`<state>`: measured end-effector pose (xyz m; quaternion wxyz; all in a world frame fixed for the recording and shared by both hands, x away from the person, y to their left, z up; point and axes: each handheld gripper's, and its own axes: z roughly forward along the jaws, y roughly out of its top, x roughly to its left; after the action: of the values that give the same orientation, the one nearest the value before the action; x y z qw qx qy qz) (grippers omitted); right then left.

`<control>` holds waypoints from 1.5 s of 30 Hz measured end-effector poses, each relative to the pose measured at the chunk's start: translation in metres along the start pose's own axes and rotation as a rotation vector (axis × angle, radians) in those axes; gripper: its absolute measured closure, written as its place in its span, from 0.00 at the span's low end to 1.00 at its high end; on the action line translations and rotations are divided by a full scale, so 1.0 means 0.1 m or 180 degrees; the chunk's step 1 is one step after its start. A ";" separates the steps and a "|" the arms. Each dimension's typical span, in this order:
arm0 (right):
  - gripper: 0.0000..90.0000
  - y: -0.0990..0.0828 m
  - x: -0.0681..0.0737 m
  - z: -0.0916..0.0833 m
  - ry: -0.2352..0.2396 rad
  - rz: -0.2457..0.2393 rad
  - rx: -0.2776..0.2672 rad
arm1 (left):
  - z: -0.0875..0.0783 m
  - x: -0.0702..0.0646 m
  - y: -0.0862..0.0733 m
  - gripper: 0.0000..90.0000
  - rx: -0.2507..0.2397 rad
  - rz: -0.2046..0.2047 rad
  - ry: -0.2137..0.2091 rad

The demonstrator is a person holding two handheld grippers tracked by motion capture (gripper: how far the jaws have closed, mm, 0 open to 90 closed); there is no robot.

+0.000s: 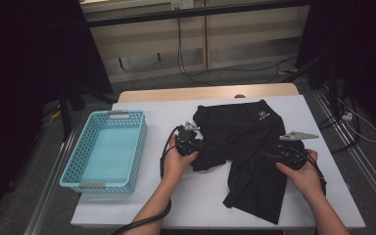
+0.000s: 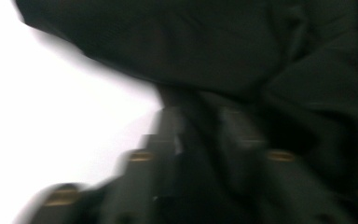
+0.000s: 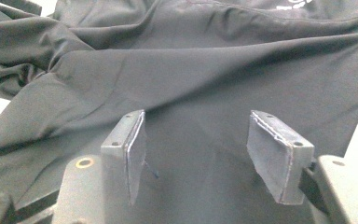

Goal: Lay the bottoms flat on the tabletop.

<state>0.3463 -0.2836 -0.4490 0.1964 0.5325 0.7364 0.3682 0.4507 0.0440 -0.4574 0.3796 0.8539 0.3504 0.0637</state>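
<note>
A black garment (image 1: 247, 142) with a small white logo lies crumpled on the white table (image 1: 176, 200), right of centre. My left gripper (image 1: 196, 147) is at the garment's left edge, where the cloth is bunched. In the blurred left gripper view the two jaws stand close together with a fold of the black garment (image 2: 214, 46) pinched between them. My right gripper (image 1: 274, 154) rests over the garment's right part. In the right gripper view its grey pads (image 3: 275, 154) stand well apart above the smooth black garment (image 3: 191, 70), with nothing gripped between them.
A turquoise plastic basket (image 1: 78, 166) stands on the left side of the table, with nothing in it. Dark stands and cables are on the floor beyond the table's far edge and along its right side.
</note>
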 end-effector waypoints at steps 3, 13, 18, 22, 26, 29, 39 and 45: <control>0.41 -0.01 -0.02 -0.01 -0.0014 0.0015 0.0004 | 0.00 -0.03 -0.01 0.95 -0.0014 -0.0052 -0.0036; 0.40 -0.07 -0.13 -0.02 -0.0050 0.0135 0.0057 | -0.51 0.11 -0.14 0.97 -0.0145 -0.0195 -0.0014; 0.40 -0.09 -0.13 -0.03 -0.0063 0.0166 0.0125 | -0.67 0.10 -0.23 0.97 -0.0064 -0.0251 -0.0126; 0.40 -0.09 -0.13 -0.03 -0.0107 0.0163 0.0135 | -0.74 0.05 -0.28 0.97 -0.0066 -0.0317 -0.0129; 0.40 -0.10 -0.16 -0.04 -0.0170 0.0137 0.0153 | -0.73 0.13 -0.24 0.83 -0.0158 -0.0407 0.0042; 0.41 -0.11 -0.19 -0.04 -0.0240 0.0156 0.0162 | -0.64 0.20 -0.19 0.64 -0.0220 -0.0426 0.0169; 0.52 -0.13 -0.23 -0.05 -0.0341 0.0112 0.0190 | -0.30 0.29 -0.19 0.71 0.0027 -0.0343 0.0235; 0.62 -0.14 -0.31 -0.12 -0.0409 0.0192 0.0192 | -0.32 0.33 -0.18 0.97 0.0064 -0.0450 0.0124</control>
<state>0.3407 -0.3186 -0.4547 0.2159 0.5826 0.7167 0.3167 0.4537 0.0925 -0.4526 0.3677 0.8294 0.4178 0.0499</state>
